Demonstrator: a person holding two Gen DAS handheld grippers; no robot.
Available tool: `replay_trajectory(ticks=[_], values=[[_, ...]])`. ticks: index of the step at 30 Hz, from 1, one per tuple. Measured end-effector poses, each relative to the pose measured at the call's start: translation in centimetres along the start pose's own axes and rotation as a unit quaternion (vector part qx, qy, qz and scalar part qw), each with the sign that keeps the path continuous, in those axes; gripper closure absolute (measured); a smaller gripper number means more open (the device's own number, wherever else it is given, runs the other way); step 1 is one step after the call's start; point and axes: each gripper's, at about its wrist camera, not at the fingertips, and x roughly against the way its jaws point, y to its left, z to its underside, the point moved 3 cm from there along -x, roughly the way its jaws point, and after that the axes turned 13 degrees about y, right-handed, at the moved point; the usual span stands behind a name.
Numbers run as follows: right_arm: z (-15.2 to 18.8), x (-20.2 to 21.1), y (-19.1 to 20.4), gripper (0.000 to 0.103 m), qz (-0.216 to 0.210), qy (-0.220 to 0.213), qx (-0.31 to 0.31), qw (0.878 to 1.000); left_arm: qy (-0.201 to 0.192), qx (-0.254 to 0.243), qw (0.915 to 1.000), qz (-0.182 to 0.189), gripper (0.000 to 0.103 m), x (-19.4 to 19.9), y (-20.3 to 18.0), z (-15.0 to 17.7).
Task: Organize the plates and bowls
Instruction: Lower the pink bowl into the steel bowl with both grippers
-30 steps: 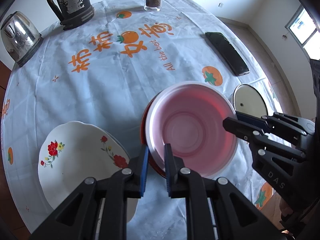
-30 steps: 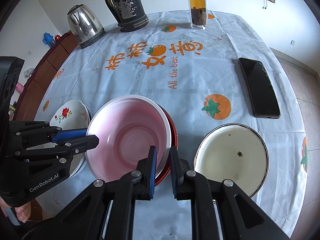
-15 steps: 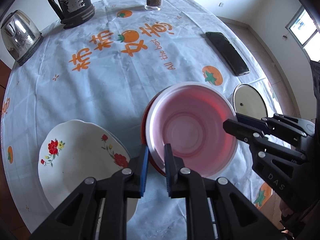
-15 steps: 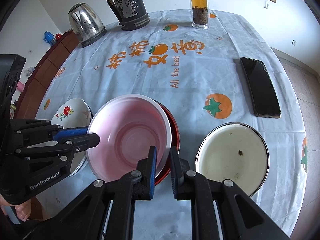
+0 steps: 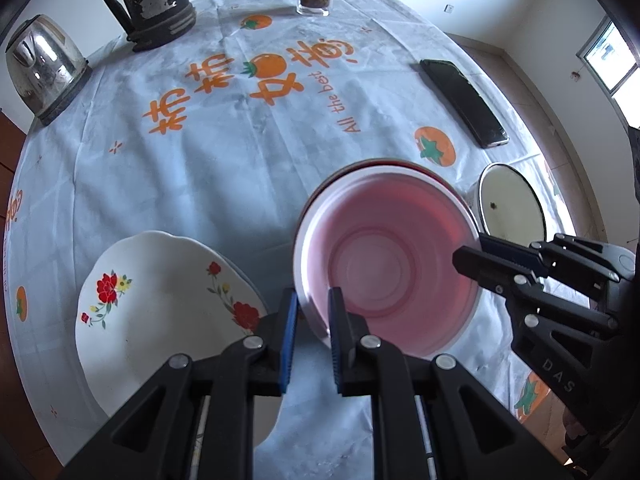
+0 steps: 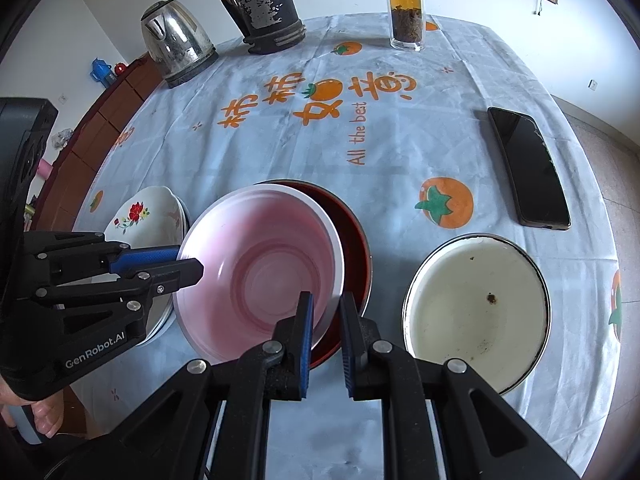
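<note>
Nothing moved since the earlier frames: both claws stay clamped on the pink bowl (image 5: 384, 264). Left claw (image 5: 311, 312) pinches its left rim, right claw (image 6: 325, 316) the opposite rim. Bowl is empty and sits tilted in a red bowl (image 6: 352, 240) on the surface (image 5: 200, 184). Floral plate (image 5: 160, 312) lies left, bare. Enamel bowl (image 6: 476, 308) right, empty apart from dark specks.

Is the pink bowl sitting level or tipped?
Tipped. The pink bowl leans over the red bowl, its rim clamped by both the left gripper and right gripper.
</note>
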Motion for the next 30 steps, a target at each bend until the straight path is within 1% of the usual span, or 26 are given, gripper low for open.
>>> replay_trajectory(ticks=[13, 17, 30], values=[[-0.11, -0.01, -0.17, 0.089, 0.002, -0.008, -0.003, 1.0, -0.001, 0.0, 1.0, -0.001, 0.091, -0.1, -0.04, -0.16], [-0.09, -0.08, 0.06, 0.089, 0.014, -0.013, 0.003, 1.0, -0.001, 0.0, 1.0, -0.001, 0.09, -0.17, 0.03, -0.19], [0.02, -0.14, -0.07, 0.089, 0.025, -0.026, 0.003, 0.999, -0.004, 0.0, 1.0, 0.002, 0.089, -0.38, -0.11, -0.46]])
